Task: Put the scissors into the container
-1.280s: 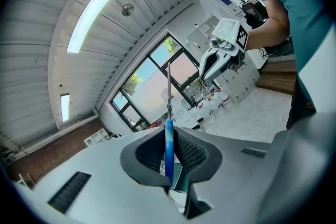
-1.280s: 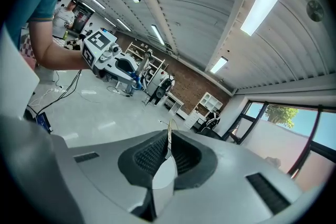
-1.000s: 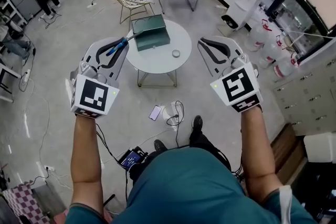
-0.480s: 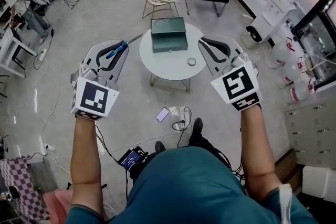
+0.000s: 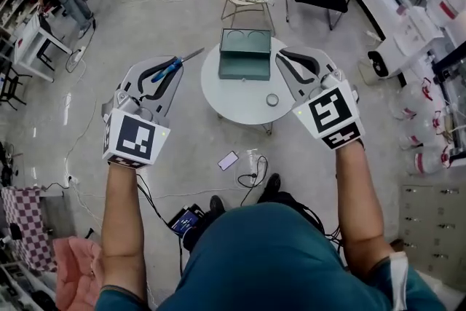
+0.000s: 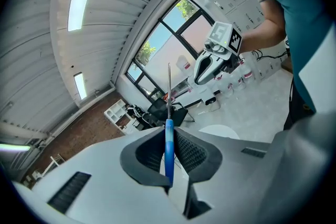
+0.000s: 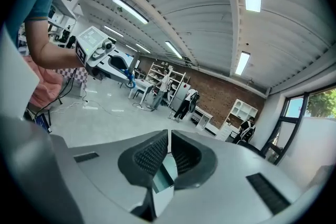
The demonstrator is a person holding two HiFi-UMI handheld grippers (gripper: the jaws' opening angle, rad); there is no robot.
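Standing over a round white table [image 5: 237,98], both tools held up in the air on the near side of it. Green container [image 5: 245,54] on the far part of the tabletop, seemingly open at the top, nothing blue or metallic visible inside. Small ring-shaped item [image 5: 271,99] alone near the table's front right edge, well apart from the container.

Left gripper [image 5: 162,73] clenched on the scissors [image 5: 175,65]: blue handle pinched edge-on between the pads, blade sticking out past the jaw tips toward the table. Confirmed in the left gripper view, handle squeezed tight in the middle of the pads. Right gripper [image 5: 300,66] pressed closed, pads nearly touching, nothing between them.

Progress, judged from this: pickup done, scissors secured and carried, off to the left of the table and not yet over the container. Left to do: swing over the container, lower, release. Blade tip leads, so worth watching that it clears the container rim on the way in.
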